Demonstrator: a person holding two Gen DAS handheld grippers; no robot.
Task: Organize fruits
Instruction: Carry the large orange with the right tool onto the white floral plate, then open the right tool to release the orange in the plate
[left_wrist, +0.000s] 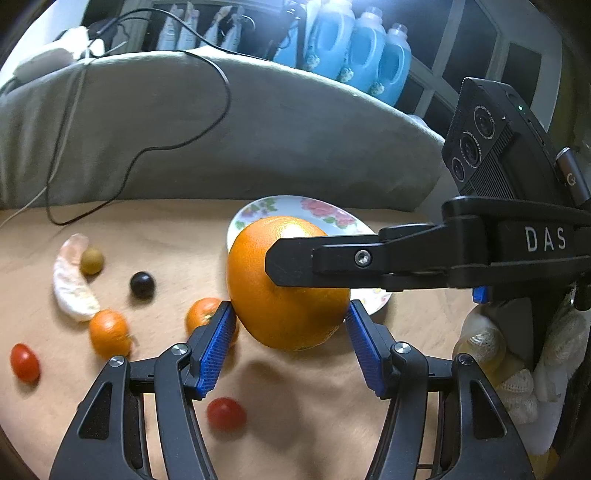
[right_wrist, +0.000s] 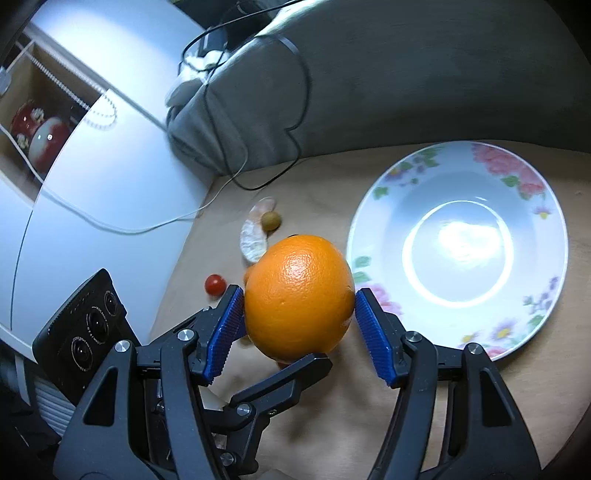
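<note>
Left claw (left_wrist: 291, 323): gripping the large orange (left_wrist: 284, 291) across its lower sides, blue pads (left_wrist: 218, 343) pressing on the peel.
Right claw (right_wrist: 299, 321): clamping the same large orange (right_wrist: 299, 295) at its middle, pads at both flanks, right edge contact looking slight.
Orange's place: hanging above the tan tabletop (left_wrist: 314, 417), just beside the floral plate (right_wrist: 458, 247), not yet over its well.
Slip risk: rolling out of the pads likely, round peel and two claws pulling unevenly; dropping onto the small fruit below.
Plate risk: clipping the near rim with a claw finger, tipping or sliding the plate.
Scatter risk: knocking the cherry tomatoes (left_wrist: 226, 413), mandarins (left_wrist: 109, 332), dark grape (left_wrist: 142, 284) or green grape (left_wrist: 91, 260) off across the tabletop.
Hidden: one mandarin (left_wrist: 203, 314) partly covered behind the left pad; most of the plate blocked in the left view.
Blurred: pale peeled citrus segment (left_wrist: 72, 280) looking soft-edged, kind uncertain.
Cut off: gloved hand (left_wrist: 517, 369) only partly showing at the frame edge.
</note>
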